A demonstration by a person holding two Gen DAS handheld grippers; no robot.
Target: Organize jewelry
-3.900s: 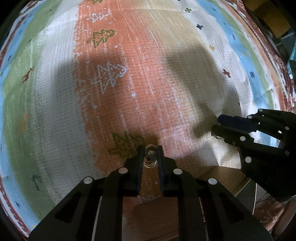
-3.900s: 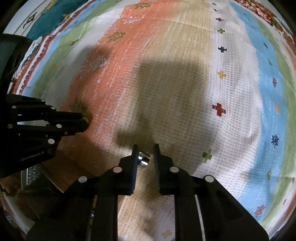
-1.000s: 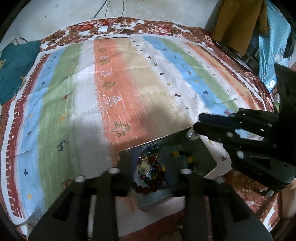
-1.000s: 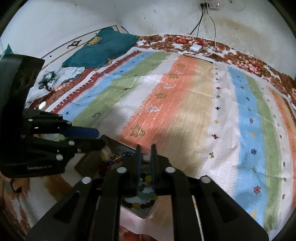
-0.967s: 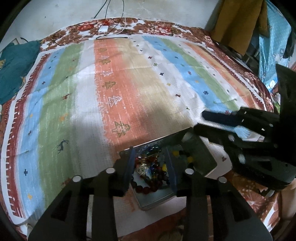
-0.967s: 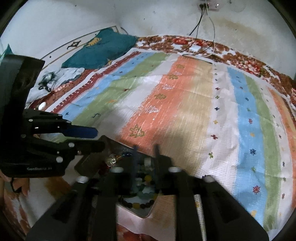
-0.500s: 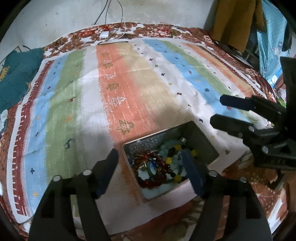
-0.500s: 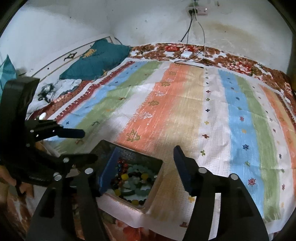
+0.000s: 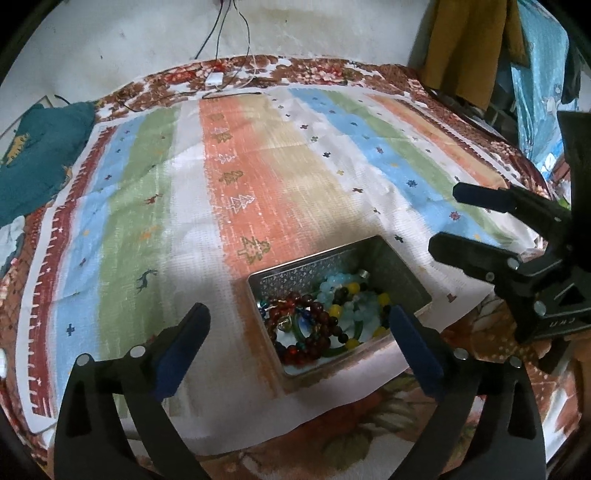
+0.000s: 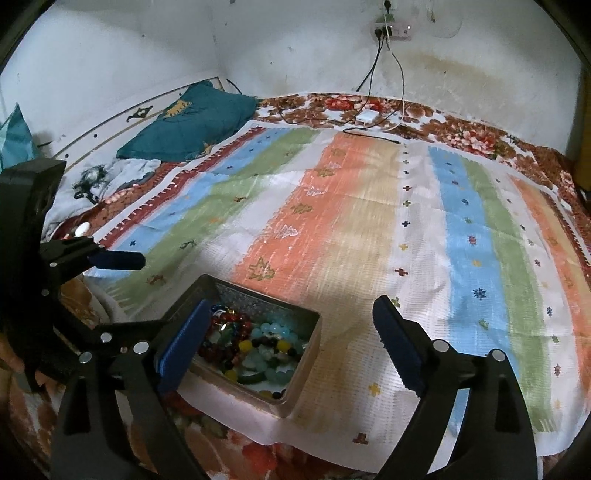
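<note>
A silver metal box [image 9: 408, 273] sits on the striped cloth near its front edge; it also shows in the right wrist view [image 10: 312, 345]. It holds bead bracelets [image 9: 314, 317], red, yellow and pale blue [image 10: 258, 341]. My left gripper [image 9: 299, 341] is wide open and empty, raised above the box. My right gripper [image 10: 288, 343] is wide open and empty, also above the box. The right gripper shows at the right of the left wrist view [image 9: 476, 221], and the left gripper at the left of the right wrist view [image 10: 122, 291].
The striped cloth [image 10: 369, 206] covers a floral bedspread [image 10: 461, 136]. A teal pillow [image 10: 192, 122] lies at the back left. A charger and cables [image 10: 369, 116] hang from a wall socket [image 10: 391, 27]. Hanging clothes [image 9: 469, 48] are at the far right.
Both grippers rose from the cloth to above the box, each shut on a small ring. They opened wide, the rings are gone from them, and both have lifted a little higher.
</note>
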